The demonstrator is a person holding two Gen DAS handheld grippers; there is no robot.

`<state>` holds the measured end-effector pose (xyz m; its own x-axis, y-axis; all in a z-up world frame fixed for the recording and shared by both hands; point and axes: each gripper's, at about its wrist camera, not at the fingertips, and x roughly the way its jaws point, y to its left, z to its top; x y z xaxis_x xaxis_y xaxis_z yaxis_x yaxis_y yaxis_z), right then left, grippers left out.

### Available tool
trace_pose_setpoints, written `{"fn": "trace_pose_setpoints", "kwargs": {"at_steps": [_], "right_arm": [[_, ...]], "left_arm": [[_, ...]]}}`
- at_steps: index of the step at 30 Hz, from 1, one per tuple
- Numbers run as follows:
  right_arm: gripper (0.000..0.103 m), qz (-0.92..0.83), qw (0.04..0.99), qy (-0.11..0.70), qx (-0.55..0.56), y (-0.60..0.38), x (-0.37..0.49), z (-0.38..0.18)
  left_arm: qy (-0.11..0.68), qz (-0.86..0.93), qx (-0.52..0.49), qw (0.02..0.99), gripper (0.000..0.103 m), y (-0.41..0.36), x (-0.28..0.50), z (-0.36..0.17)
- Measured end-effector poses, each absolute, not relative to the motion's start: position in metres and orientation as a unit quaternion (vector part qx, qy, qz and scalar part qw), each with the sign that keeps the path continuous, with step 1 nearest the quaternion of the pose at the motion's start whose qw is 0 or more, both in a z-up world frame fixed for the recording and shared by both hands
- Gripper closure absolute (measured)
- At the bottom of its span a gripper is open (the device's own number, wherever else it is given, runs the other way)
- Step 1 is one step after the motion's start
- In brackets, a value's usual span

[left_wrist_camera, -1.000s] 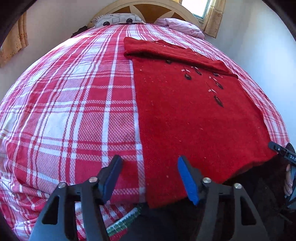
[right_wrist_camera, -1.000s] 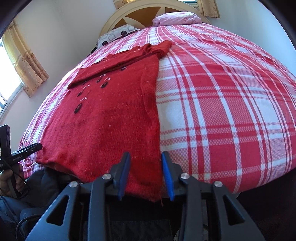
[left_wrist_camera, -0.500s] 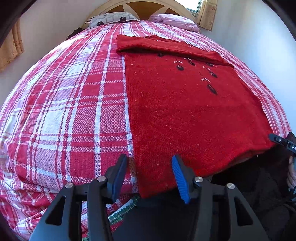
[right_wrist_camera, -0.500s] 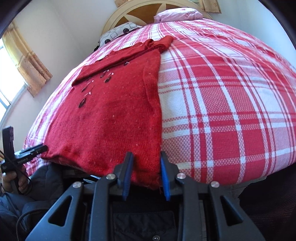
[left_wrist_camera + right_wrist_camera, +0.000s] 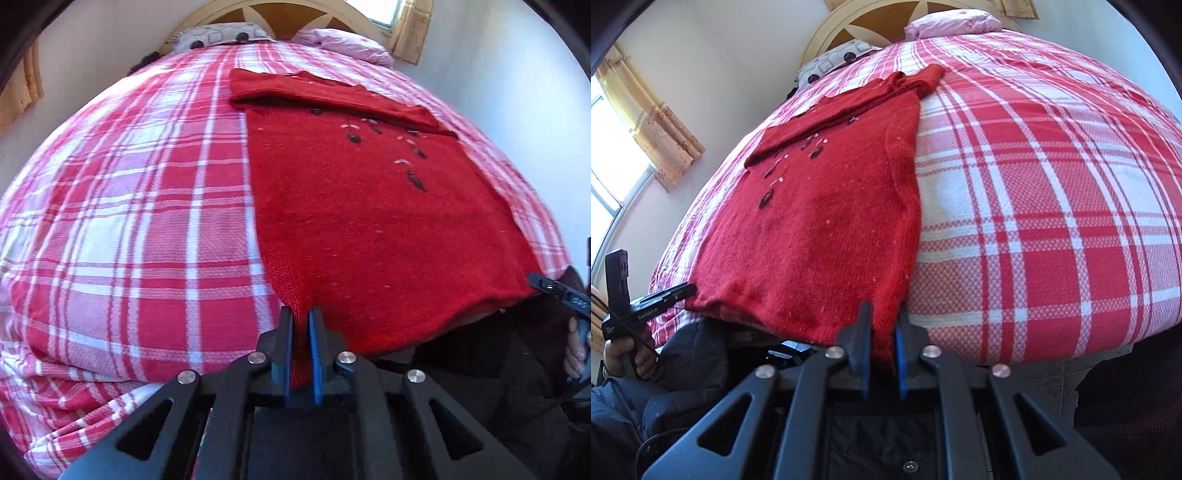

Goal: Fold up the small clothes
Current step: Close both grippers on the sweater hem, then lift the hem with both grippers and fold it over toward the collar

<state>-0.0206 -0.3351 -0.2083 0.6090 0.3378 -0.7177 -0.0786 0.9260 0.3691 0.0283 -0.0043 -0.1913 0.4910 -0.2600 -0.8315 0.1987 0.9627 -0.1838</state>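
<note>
Broadly, red sweater [image 5: 369, 229] covers plaid bedspread [image 5: 129, 221] below headboard [image 5: 871, 26].

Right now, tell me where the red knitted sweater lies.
The red knitted sweater lies flat on the red-and-white plaid bedspread, its hem at the bed's near edge, where both grippers pinch its bottom corners.

Your sweater [image 5: 369, 229] lies flat on the bedspread [image 5: 129, 221], its hem hanging over the near edge of the bed and its upper part folded across at the far end, toward the headboard [image 5: 871, 33]. Two pillows [image 5: 218, 35] rest against that headboard, side by side. Your left gripper [image 5: 301, 332] sits at the hem's left corner, with the knit between its fingers; your right gripper [image 5: 882, 332] sits likewise at the hem's right corner. Curtains [image 5: 650, 122] hang beside the bed on your left.
</note>
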Motion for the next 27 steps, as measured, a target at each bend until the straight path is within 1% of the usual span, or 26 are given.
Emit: {"fn": "trace_pose_setpoints", "kwargs": {"at_steps": [9, 27], "right_arm": [[0.092, 0.145, 0.897, 0.373, 0.185, -0.347, -0.028, -0.179], [0.092, 0.152, 0.924, 0.299, 0.183, -0.357, 0.014, -0.111]], "left_arm": [[0.429, -0.163, -0.08, 0.885, 0.097, 0.014, 0.03, -0.155], [0.383, -0.183, -0.141, 0.894, 0.097, 0.033, 0.086, -0.11]]}}
